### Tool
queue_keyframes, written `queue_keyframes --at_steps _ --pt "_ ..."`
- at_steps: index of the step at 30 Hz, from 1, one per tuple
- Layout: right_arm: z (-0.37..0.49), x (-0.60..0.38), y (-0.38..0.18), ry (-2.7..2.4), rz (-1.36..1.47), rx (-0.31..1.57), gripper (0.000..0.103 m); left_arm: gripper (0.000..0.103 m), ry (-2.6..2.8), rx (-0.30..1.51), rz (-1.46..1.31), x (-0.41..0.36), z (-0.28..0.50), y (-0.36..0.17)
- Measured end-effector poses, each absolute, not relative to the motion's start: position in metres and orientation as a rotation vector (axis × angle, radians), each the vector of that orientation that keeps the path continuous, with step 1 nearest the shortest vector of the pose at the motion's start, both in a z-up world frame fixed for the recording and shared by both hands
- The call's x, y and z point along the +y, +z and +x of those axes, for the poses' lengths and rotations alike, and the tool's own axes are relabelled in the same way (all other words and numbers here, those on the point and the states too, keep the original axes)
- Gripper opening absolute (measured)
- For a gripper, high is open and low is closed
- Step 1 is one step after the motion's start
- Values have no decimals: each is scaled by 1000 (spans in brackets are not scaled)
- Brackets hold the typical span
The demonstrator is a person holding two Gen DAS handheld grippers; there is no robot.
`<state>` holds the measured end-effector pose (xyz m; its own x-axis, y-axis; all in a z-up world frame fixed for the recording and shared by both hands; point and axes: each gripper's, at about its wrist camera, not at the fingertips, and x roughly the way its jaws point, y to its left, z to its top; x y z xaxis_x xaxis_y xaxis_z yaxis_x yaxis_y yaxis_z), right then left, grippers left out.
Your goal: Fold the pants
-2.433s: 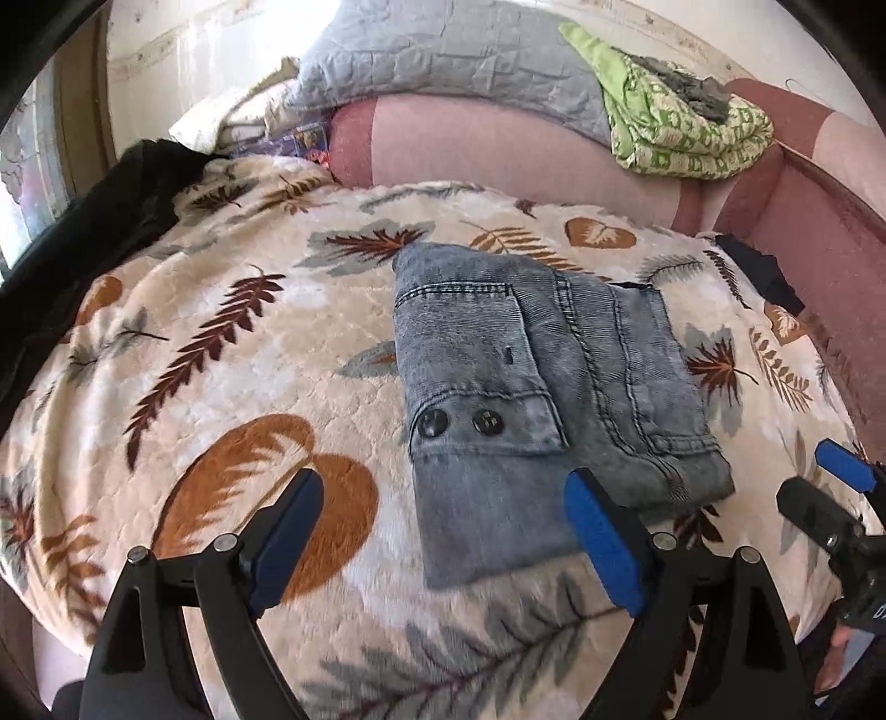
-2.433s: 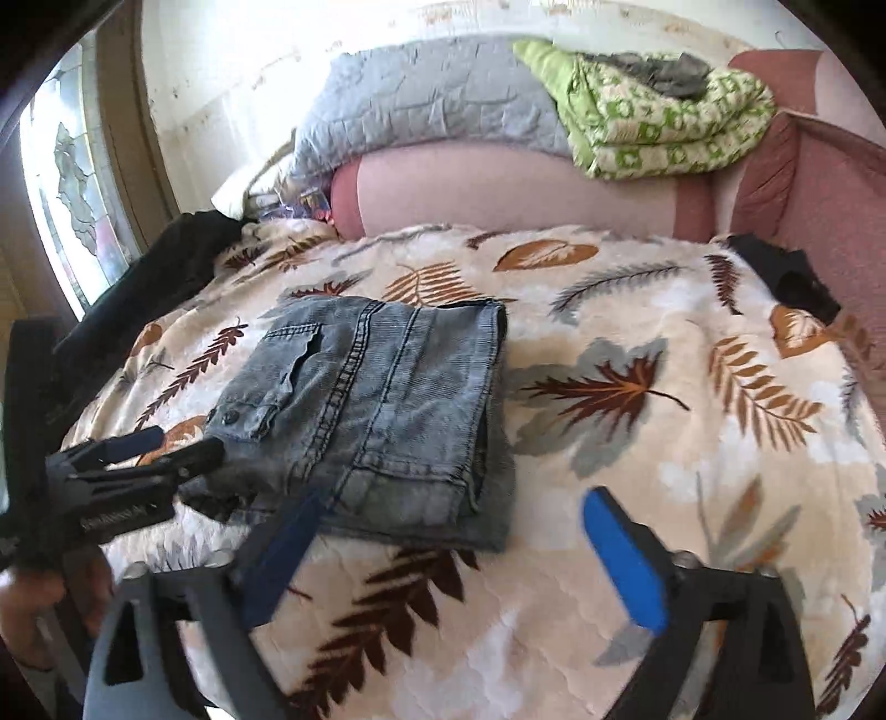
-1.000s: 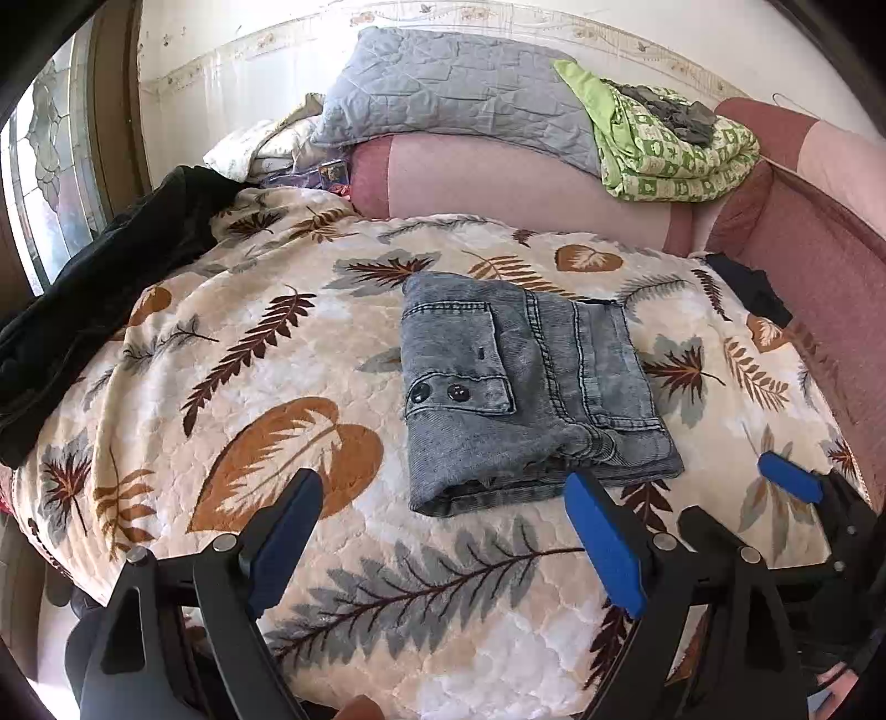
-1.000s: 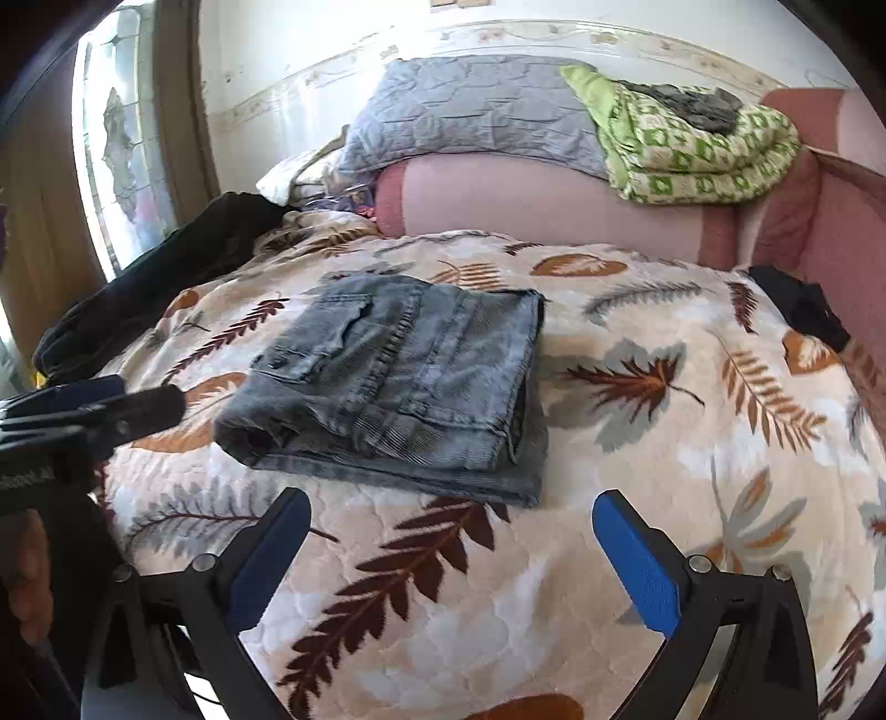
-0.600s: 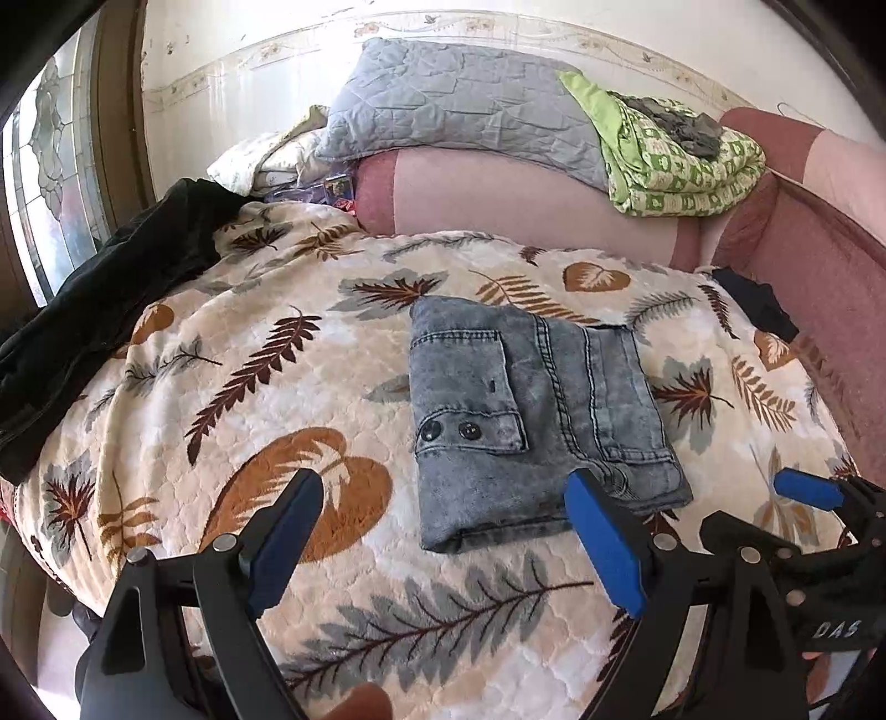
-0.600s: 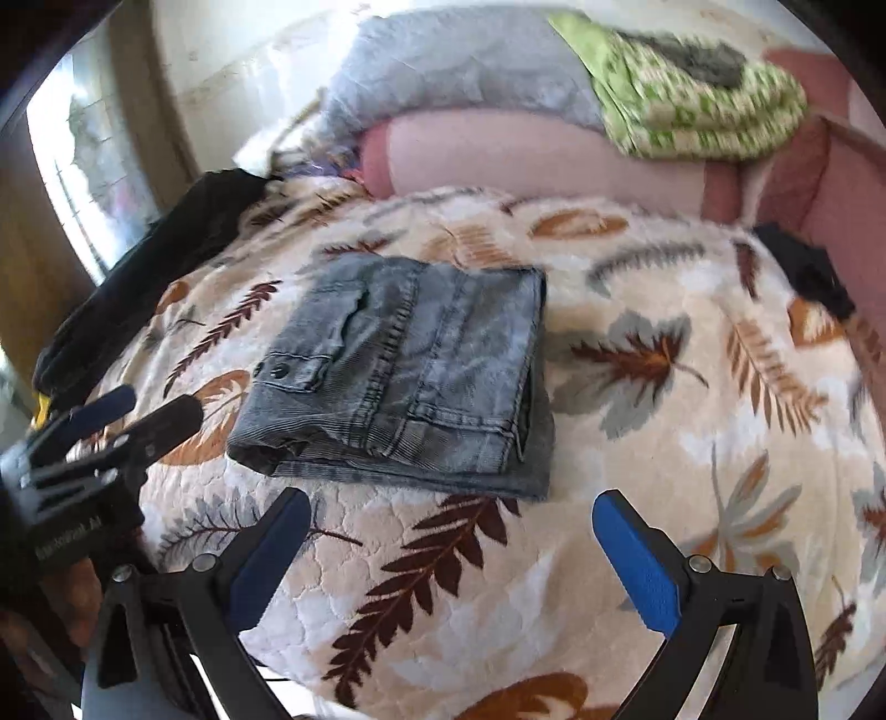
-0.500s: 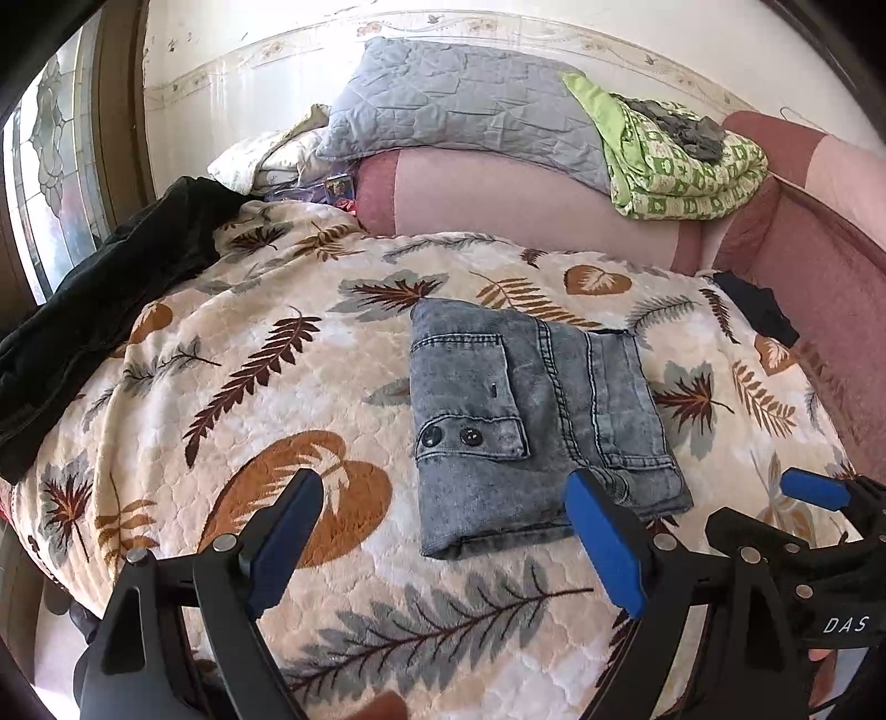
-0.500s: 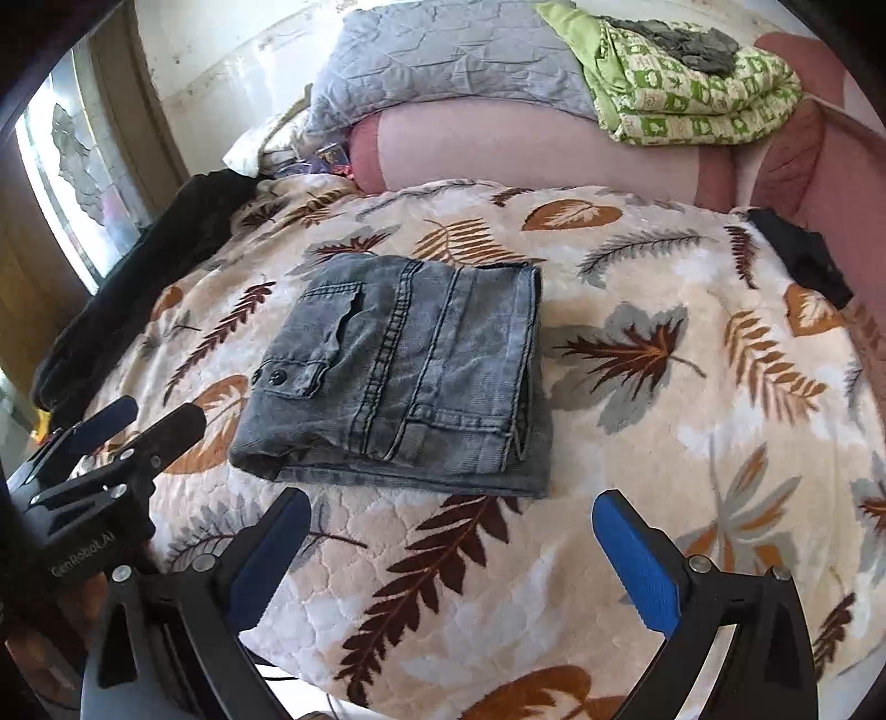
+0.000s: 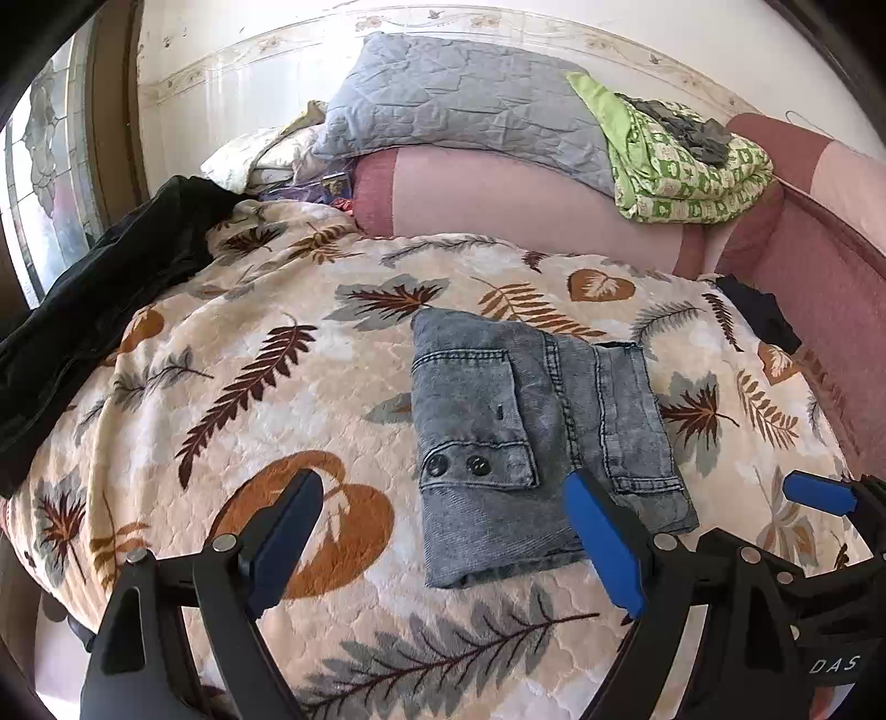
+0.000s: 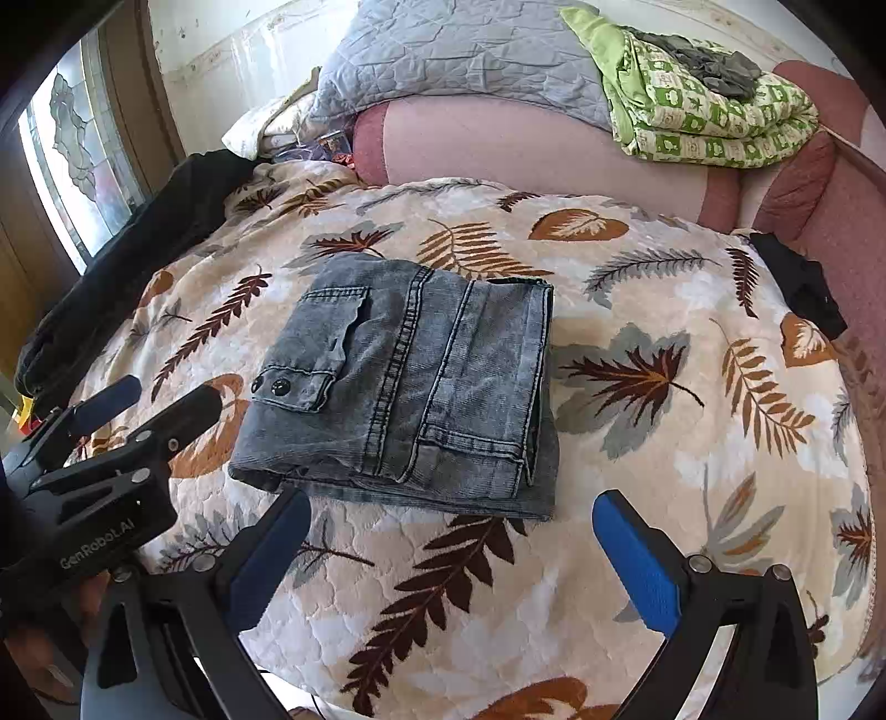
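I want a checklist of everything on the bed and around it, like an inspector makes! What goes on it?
Surface: leaf-print blanket covering the bed, a little rumpled.
Job's things: grey pants folded into a compact rectangle, pocket with two snaps on top, lying flat near the middle.
Clutter: black garment draped along the window-side edge; small black item at the opposite edge.
Grippers: left gripper open, holding nothing; right gripper open, holding nothing; both are off the pants.
Cables: nothing seen.
Surroundings: pink bolster at the head, grey pillow and green patterned quilt on it; window beside the bed.
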<state>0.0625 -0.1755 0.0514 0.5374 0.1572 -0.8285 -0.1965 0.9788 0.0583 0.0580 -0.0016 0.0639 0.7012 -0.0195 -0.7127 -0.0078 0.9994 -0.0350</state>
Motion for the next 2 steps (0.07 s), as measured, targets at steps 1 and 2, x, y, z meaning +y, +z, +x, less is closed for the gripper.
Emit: queue_keyframes --at_steps 1,2 --pt "63 -175 51 206 -42 982 103 95 -5 791 -28 -3 60 65" --pt "64 -176 51 204 -41 983 103 95 -4 787 -23 -5 60 65"
